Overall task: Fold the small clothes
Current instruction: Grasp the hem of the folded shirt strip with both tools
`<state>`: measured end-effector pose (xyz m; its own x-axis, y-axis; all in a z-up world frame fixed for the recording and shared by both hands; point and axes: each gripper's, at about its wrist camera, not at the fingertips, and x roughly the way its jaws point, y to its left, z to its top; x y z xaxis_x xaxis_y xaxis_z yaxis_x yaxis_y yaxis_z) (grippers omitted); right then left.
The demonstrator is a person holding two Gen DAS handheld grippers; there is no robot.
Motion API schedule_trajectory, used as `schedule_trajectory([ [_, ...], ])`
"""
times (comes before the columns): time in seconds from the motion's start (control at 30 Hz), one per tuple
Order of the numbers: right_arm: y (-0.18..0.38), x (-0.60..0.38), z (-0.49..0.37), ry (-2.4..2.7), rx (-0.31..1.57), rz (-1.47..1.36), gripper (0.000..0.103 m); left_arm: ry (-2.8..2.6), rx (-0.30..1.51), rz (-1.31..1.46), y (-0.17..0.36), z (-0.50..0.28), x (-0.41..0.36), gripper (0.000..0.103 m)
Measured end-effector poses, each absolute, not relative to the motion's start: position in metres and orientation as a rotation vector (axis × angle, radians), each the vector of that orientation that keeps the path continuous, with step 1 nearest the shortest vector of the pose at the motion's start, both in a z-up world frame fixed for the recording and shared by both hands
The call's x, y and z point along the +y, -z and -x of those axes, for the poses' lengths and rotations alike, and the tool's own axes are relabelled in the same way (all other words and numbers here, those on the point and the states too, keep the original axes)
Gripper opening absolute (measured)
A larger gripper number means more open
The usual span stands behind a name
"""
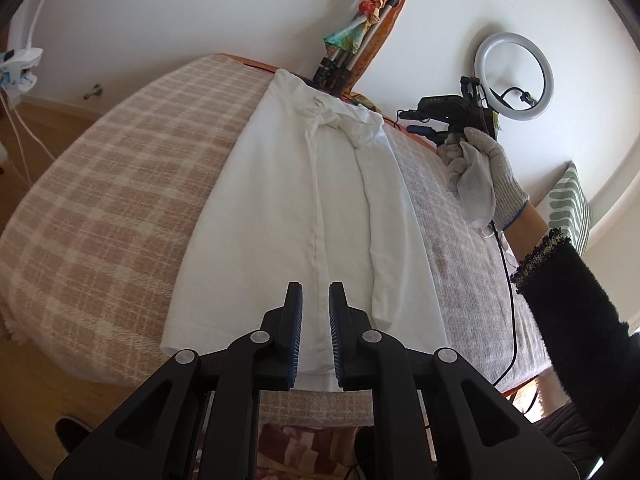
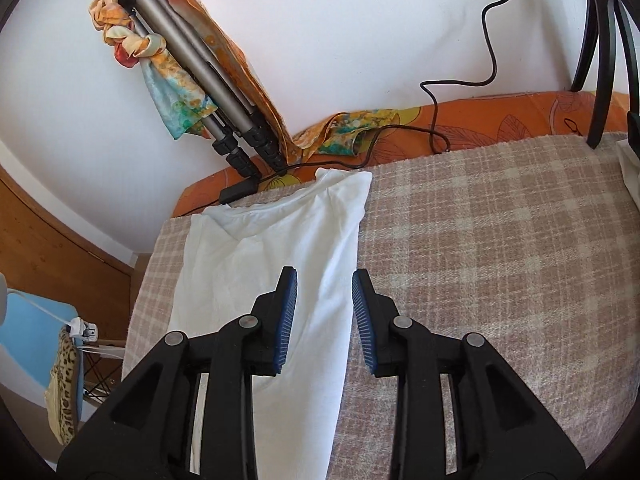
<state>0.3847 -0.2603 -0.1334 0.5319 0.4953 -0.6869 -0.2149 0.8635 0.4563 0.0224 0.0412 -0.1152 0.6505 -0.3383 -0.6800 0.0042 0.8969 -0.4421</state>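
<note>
White garment (image 1: 288, 216) — thin, limp cotton, light, apt to sag and wrinkle; lies lengthwise on the plaid blanket (image 1: 100, 208), sides folded in. My left gripper (image 1: 315, 292) hovers narrowly parted, empty; right gripper (image 2: 324, 280) wider, empty. I judge hem corners the best hold.

The right gripper (image 2: 324, 280) is hovering with its jaws spread apart and nothing between them, over the right edge of a white shirt (image 2: 260, 264). The shirt is lying lengthwise on a plaid blanket (image 2: 500, 248). Beyond it, a tripod (image 2: 208, 68) is leaning against the wall, a scarf (image 2: 168, 80) knotted round it. A black cable (image 2: 436, 120) is trailing across the orange cover (image 2: 520, 116).
</note>
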Motion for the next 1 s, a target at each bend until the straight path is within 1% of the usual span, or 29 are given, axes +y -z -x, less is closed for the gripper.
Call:
schedule_trajectory([
  [0.07,0.124,-0.267,-0.369,-0.441,0.920,-0.328,0.031,0.178,0.839,0.419,0.109,-0.022,0.057,0.013],
  [0.1,0.120,-0.268,-0.361,-0.445,0.924,-0.321,0.031,0.171,0.839,0.411,0.106,-0.023,0.064,0.015],
  [0.2,0.109,-0.271,-0.330,-0.461,0.944,-0.296,0.031,0.149,0.851,0.362,0.099,-0.026,0.084,0.028],
  [0.23,0.107,-0.272,-0.318,-0.471,0.960,-0.289,0.031,0.142,0.852,0.348,0.097,-0.027,0.090,0.030],
  [0.5,0.121,-0.259,-0.194,-0.572,1.117,-0.178,0.031,0.156,0.936,0.357,0.120,-0.033,0.120,0.031],
  [0.7,0.144,-0.249,-0.116,-0.598,1.166,-0.095,0.031,0.211,1.029,0.399,0.143,-0.031,0.115,0.031],
  [0.87,0.173,-0.252,-0.087,-0.588,1.225,-0.091,0.031,0.222,1.049,0.378,0.149,-0.030,0.108,0.031],
  [1.0,0.185,-0.248,-0.076,-0.604,1.228,-0.059,0.031,0.219,1.040,0.366,0.152,-0.031,0.105,0.031],
])
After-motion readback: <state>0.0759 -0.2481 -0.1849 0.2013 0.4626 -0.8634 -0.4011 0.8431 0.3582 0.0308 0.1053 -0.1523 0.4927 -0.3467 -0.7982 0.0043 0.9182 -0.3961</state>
